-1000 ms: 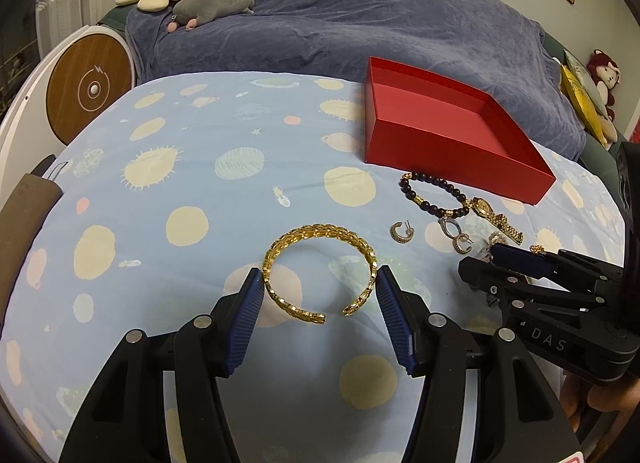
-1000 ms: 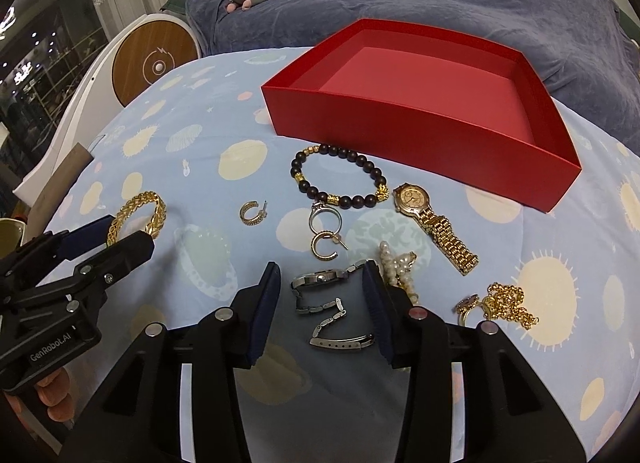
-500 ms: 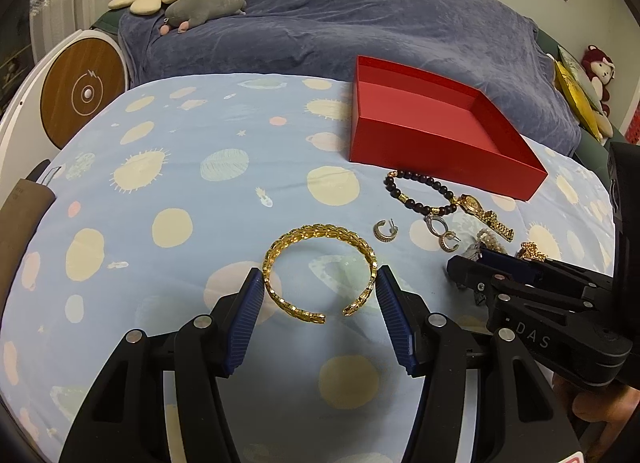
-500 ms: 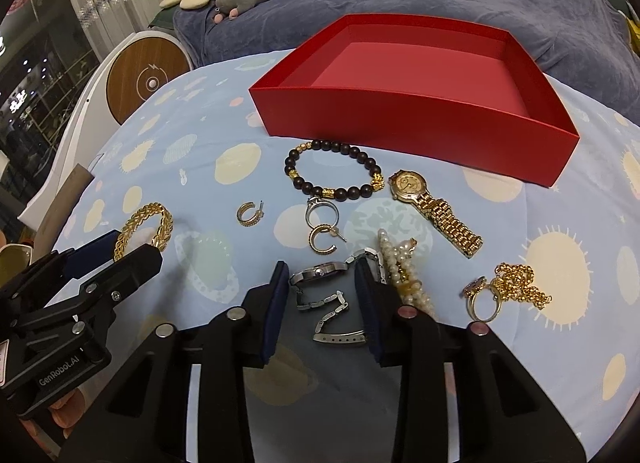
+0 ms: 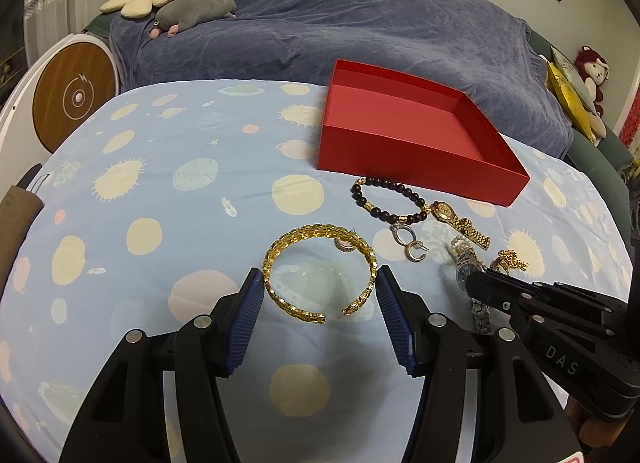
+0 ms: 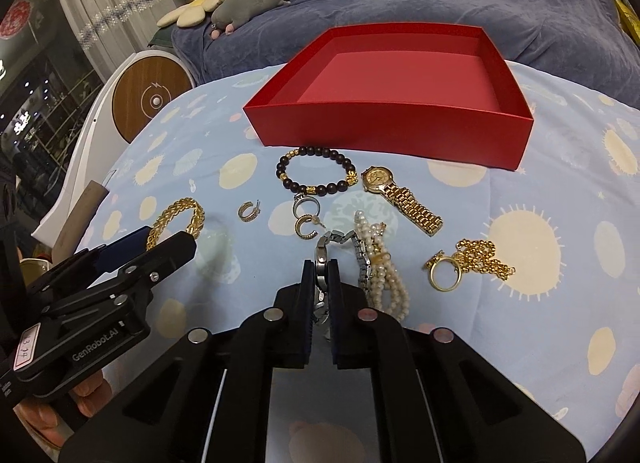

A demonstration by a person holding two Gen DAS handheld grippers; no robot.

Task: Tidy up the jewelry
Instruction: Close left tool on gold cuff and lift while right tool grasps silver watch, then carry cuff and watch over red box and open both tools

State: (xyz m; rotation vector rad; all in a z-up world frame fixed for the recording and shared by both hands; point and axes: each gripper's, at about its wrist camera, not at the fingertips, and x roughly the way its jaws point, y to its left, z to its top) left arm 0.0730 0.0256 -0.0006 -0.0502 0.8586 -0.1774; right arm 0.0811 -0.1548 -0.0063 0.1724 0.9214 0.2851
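Observation:
My left gripper (image 5: 320,277) is shut on a gold woven cuff bracelet (image 5: 320,233), with both blue pads pressing its sides just above the cloth. Its open ends point back at me. In the right wrist view the same gripper (image 6: 168,241) and cuff (image 6: 176,213) show at the left. My right gripper (image 6: 321,265) is shut on a silver watch (image 6: 320,253), whose face stands on edge between the pads while its band trails onto the cloth. An empty red box (image 6: 380,131) stands behind the jewelry, and in the left wrist view the box (image 5: 400,151) sits at the upper right.
On the blue spotted cloth lie a dark bead bracelet (image 6: 314,151), a gold watch (image 6: 400,195), a pearl bracelet (image 6: 384,263), a gold ring (image 6: 444,275) beside a gold chain (image 6: 480,257), and loose hoop earrings (image 6: 250,210). A blue-covered sofa with plush toys stands behind.
The right jaws have closed on the silver watch and tipped its face upright. The left gripper has carried the gold cuff toward the other jewelry and the red box.

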